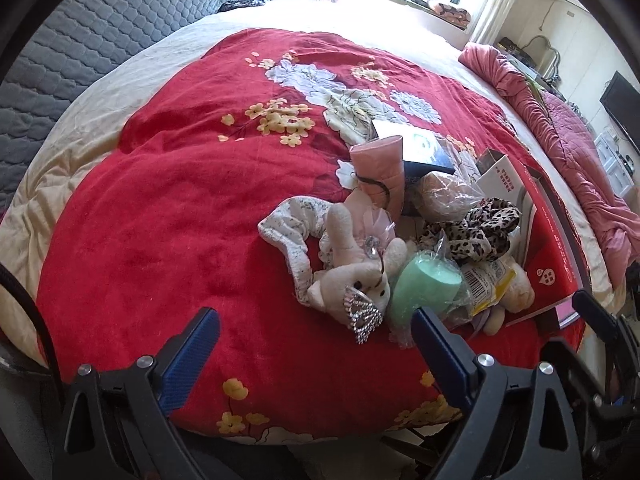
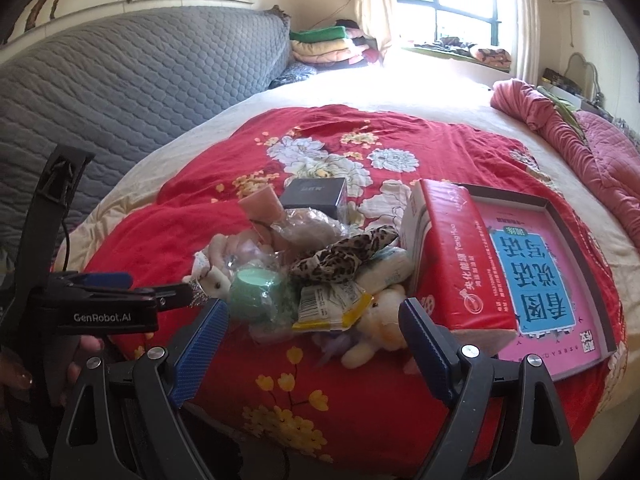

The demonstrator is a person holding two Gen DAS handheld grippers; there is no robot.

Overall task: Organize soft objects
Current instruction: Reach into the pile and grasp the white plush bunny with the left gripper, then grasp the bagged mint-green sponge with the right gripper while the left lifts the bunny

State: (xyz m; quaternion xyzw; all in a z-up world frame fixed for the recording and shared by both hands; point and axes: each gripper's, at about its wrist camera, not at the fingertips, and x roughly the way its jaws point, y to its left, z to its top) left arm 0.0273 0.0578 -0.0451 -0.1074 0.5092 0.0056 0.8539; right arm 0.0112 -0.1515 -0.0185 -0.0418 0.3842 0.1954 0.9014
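Covering the bed, red floral blanket (image 1: pixel 180 220), grey quilted headboard (image 2: pixel 120 80), sunlit window (image 2: pixel 448 4), both grippers released

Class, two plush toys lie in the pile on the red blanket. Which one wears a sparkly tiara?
The white plush bunny on the pile's left side, beside the mint-green roll. The cream plush near the red box has none.
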